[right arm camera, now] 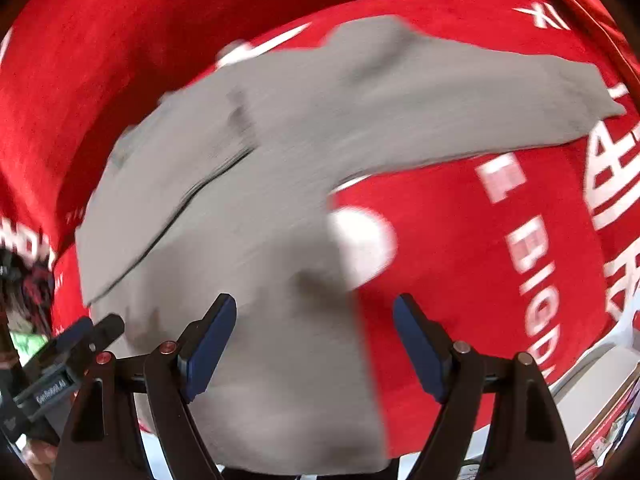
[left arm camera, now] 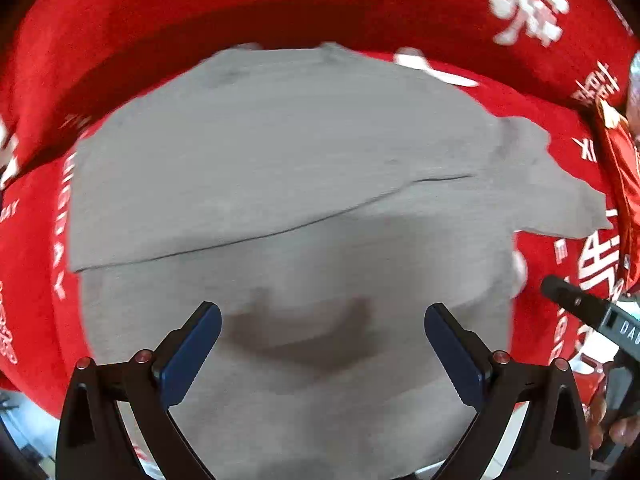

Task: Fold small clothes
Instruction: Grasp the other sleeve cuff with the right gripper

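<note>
Red cloth (left arm camera: 120,40) under grey garment (left arm camera: 280,160); both hand-held grippers (left arm camera: 322,344) (right arm camera: 314,340) above, jaws apart.

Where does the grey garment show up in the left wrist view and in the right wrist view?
Left wrist view: the grey garment fills the middle, with one sleeve reaching to the right edge.
Right wrist view: the grey garment runs from centre-left down to the bottom edge, its sleeve stretching to the upper right.
Shared landmark: the red cloth with white lettering that lies under it.
</note>
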{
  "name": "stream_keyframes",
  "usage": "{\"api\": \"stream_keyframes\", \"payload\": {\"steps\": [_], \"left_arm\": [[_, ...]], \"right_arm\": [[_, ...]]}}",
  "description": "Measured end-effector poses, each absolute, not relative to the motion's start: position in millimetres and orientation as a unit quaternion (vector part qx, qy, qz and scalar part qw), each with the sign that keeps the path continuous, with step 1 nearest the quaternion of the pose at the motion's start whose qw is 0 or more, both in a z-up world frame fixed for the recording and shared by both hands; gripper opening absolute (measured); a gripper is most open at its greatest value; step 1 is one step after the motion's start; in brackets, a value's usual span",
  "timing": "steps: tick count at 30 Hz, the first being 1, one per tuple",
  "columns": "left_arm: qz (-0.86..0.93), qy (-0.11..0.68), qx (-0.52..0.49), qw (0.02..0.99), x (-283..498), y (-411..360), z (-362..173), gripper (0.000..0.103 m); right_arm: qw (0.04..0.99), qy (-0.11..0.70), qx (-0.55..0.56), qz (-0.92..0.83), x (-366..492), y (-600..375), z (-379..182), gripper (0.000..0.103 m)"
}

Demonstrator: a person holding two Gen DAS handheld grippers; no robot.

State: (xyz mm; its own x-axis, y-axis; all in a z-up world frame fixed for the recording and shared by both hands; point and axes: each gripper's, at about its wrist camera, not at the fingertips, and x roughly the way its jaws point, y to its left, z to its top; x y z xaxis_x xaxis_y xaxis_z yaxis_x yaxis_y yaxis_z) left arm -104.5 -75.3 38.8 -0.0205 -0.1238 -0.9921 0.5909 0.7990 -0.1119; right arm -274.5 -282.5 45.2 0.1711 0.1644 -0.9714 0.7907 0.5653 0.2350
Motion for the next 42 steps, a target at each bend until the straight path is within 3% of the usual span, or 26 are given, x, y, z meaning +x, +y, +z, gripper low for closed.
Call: {"api": "stream_keyframes", "payload": {"steps": [15,35,36,38,41,42], "left_arm": [[-0.256,0.644,0.205,0.691,-113,-171,30,0.102],[-0.226,0.650,0.263,0.676,-123,-198,5,0.102],[-0.226,0.649,0.265,0.677,-124,-199,5,0.102],[-0.227,0.648,0.266,0.676,-123,-200,4,0.102],[-0.230,0.648,0.265,0.676,-125,-202,4,0.102],[-0.230,0.648,0.265,0.676,-125,-202,5,0.102]], "right_arm": [[0.599,0.347,0.619,-0.372,-427,-457,9,0.083],[0.548,0.264,0.713,-0.349,-441,-496,-49,0.083],[0.545,0.263,0.716,-0.347,-440,-496,-51,0.081],[0.538,0.263,0.721,-0.348,-439,-497,-54,0.064],[0.529,0.248,0.738,-0.338,-439,-498,-60,0.026],[0.526,0.235,0.750,-0.326,-440,-497,-62,0.010]]}}
